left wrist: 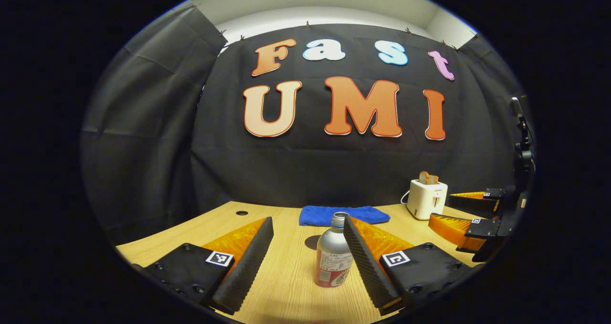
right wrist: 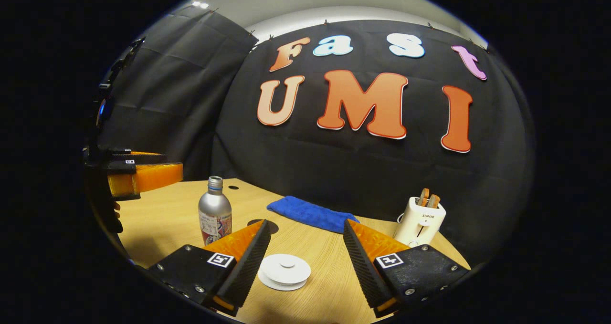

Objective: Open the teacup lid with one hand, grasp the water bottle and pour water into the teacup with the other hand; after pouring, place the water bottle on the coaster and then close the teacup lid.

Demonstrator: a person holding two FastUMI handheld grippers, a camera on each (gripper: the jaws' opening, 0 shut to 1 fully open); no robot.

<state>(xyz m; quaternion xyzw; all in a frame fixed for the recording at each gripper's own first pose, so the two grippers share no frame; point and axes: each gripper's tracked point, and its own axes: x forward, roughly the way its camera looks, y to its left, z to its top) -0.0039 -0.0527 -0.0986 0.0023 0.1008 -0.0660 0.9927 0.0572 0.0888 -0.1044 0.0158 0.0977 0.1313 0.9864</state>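
Standing upright on the light wooden table (left wrist: 286, 286), the silver metal water bottle with red label (left wrist: 333, 257) is seen between the spread, empty left tongs (left wrist: 308, 262), nearer one finger. The right tongs (right wrist: 305, 259), likewise released, are held over the flat white round lid (right wrist: 285, 270).

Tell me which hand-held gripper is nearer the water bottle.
Left. The left hand-held gripper is open with the water bottle standing between its fingers, near one of them. The right hand-held gripper is open over the white lid, bottle off to its left.
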